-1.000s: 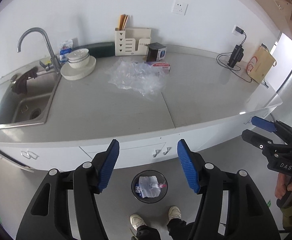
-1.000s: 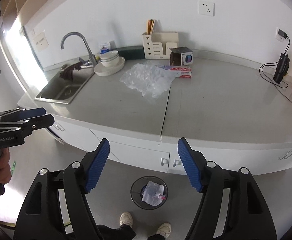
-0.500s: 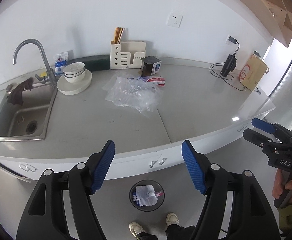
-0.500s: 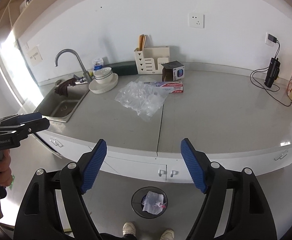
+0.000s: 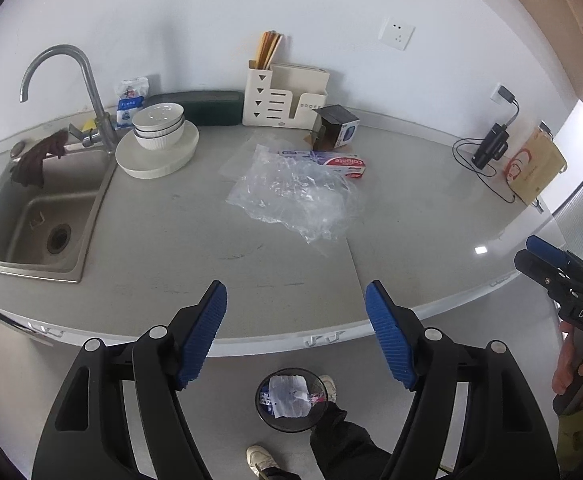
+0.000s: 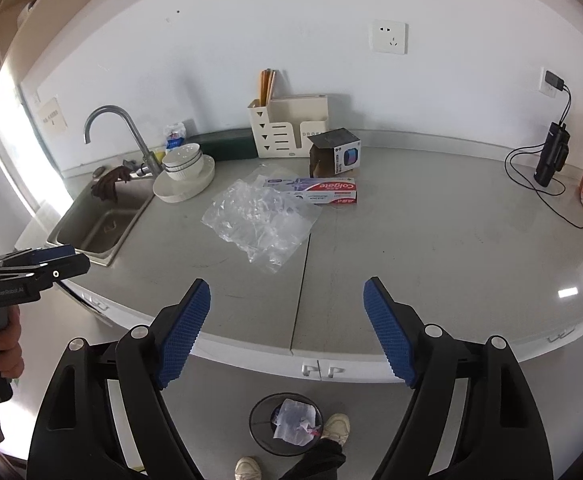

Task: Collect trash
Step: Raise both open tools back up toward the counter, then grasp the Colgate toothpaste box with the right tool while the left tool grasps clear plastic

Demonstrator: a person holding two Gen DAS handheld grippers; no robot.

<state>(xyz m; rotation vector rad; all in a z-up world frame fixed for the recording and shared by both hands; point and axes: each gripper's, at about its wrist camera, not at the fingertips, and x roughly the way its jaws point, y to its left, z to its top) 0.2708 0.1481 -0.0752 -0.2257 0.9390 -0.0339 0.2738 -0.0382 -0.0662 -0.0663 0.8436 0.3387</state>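
Note:
A crumpled clear plastic bag [image 5: 295, 196] [image 6: 257, 220] lies mid-counter. Behind it rests a red and white toothpaste box [image 5: 339, 163] [image 6: 319, 192], and farther back an opened small dark carton [image 5: 337, 126] [image 6: 335, 152]. On the floor below the counter stands a round black bin [image 5: 289, 400] [image 6: 285, 424] holding white scraps. My left gripper [image 5: 295, 308] hovers over the counter's near edge, its jaws opening with nothing between them. My right gripper [image 6: 287, 308] hangs likewise over the near edge, jaws opening and empty; it also shows side-on at the right edge of the left wrist view, right gripper [image 5: 547, 256].
A steel sink [image 5: 39, 216] with a tap and a brown rag is at the left. Stacked white bowls on a plate [image 5: 157, 144], a cream utensil holder [image 5: 283, 96], a black charger with cable [image 5: 489, 148] and a brown paper bag [image 5: 533, 168] line the back. A person's feet stand by the bin.
Both grippers have moved in toward the counter, so the plastic bag and boxes look nearer. Both pairs of jaws stand wider apart than before.

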